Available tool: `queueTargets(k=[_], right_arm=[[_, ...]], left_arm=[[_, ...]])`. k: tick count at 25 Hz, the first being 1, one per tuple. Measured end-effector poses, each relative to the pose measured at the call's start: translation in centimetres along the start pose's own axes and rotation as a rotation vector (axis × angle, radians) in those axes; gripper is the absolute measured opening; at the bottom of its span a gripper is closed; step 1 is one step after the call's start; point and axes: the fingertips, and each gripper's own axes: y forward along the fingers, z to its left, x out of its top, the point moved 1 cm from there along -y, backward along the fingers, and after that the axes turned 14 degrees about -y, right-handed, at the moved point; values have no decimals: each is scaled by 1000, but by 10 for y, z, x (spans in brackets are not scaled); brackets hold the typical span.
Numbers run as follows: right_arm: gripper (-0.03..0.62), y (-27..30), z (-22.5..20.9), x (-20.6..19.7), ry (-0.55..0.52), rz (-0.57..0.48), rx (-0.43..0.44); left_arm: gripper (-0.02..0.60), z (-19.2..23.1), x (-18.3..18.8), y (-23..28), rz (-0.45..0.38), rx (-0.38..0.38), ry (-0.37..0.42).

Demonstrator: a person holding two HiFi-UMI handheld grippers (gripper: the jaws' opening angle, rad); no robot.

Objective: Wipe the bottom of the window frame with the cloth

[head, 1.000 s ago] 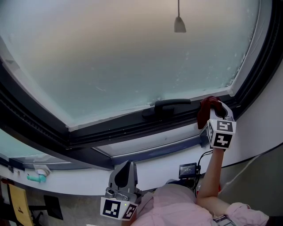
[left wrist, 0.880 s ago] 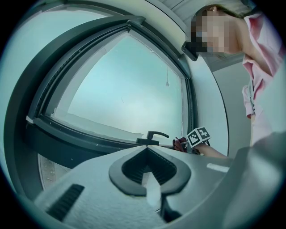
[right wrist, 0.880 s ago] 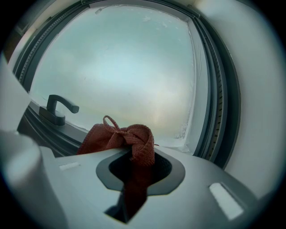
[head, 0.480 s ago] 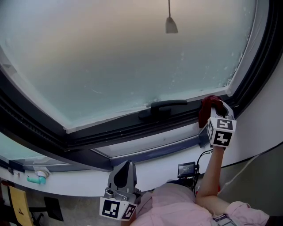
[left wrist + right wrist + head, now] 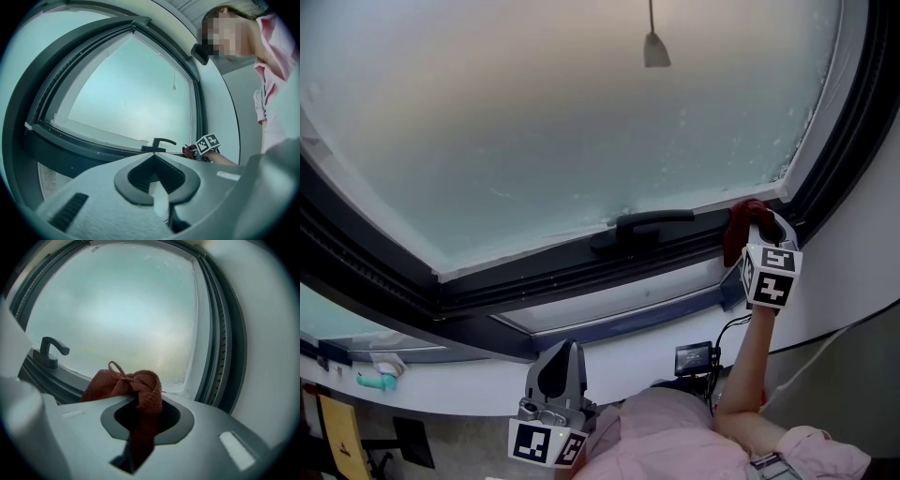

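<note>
A red cloth is bunched in my right gripper, which is shut on it. The cloth rests against the dark bottom of the window frame, close to the lower right corner. In the right gripper view the cloth bulges out over the jaws, and the frame's corner lies just beyond it. My left gripper hangs low by the person's body, shut and holding nothing. In the left gripper view its tips point toward the window, and the cloth shows far off.
A black window handle sits on the bottom frame left of the cloth; in the right gripper view the handle is at the left. The frosted pane fills the upper view. A white sill carries a small teal object.
My right gripper and the cloth have slid slightly right along the bottom frame, away from the handle and nearer the corner. The left gripper has barely moved.
</note>
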Motion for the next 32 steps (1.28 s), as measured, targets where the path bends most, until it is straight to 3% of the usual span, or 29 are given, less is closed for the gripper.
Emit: queueTargets(k=[8,32], right_arm=[[64,10,-6,3,18,-13,-7],[64,12,-30,-13,15,21,-59]], left_arm=[[2,2,8,2,-36,0,17],[2,3,-3,4,-9,33,-14]])
